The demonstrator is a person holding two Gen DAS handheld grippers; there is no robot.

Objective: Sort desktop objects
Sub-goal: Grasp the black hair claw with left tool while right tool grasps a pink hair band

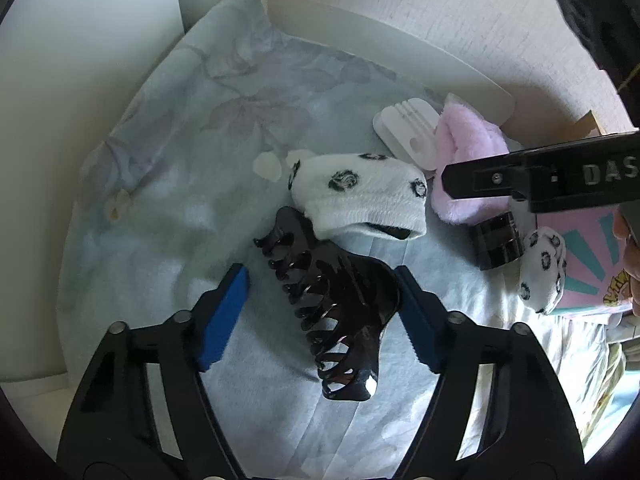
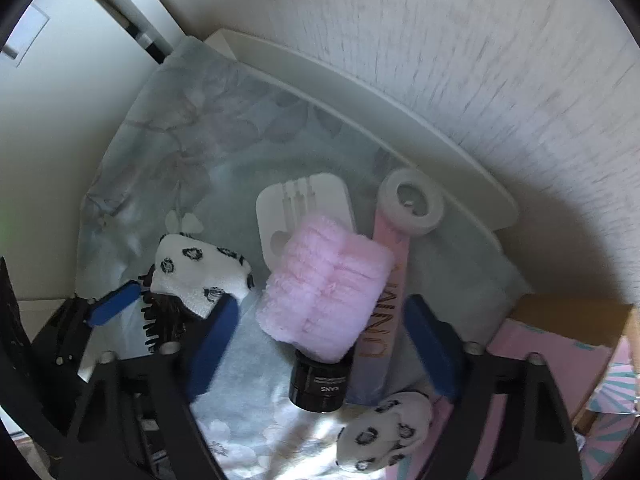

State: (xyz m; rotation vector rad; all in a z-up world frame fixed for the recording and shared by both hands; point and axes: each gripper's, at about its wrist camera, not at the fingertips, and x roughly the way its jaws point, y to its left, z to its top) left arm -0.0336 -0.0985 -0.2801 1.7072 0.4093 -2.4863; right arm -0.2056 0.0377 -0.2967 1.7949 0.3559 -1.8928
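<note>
Left tongs (image 1: pixel 322 312) astride hair claw (image 1: pixel 332 312)

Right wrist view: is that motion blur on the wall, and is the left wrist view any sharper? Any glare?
Right wrist view: the textured white wall is streaked with blur, and the blue foam pads look soft. Left wrist view: crisp on the dark glossy plastic hair claw clip, with one small glare spot near its bottom end. Both views: strong fisheye bending and dark corners.

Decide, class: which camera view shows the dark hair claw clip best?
The left wrist view: the hair claw clip lies whole and sharp between the left gripper pads. The right wrist view shows only part of it, half hidden under a spotted sock.
</note>
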